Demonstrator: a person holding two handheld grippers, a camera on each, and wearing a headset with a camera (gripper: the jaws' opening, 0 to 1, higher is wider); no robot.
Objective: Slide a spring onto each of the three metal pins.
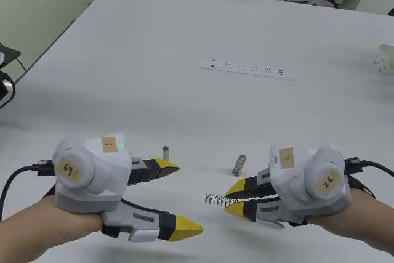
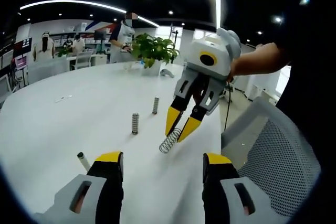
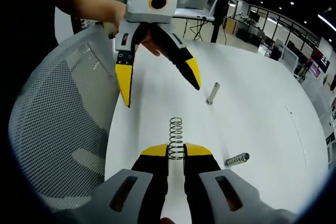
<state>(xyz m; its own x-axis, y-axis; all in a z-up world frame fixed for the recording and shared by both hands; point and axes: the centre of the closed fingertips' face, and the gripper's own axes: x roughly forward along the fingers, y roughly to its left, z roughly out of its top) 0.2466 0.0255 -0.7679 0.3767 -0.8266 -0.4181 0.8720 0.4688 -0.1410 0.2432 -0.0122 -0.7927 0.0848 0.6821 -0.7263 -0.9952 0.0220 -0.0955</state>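
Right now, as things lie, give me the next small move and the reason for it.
Probably carry the right hand-held gripper toward the bare pin and line the free end of the spring over its top. That gripper is shut on the spring, which juts out past its tips, and the pin stands upright with nothing on it. The left hand-held gripper is open beside it.

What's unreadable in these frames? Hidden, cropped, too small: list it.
Spring: gripped end hidden between jaws of right gripper, right gripper view.
Bare pin: base behind a jaw of left gripper, left gripper view.
White object: cut by right edge, head view.
Power strip markings: too small, head view.
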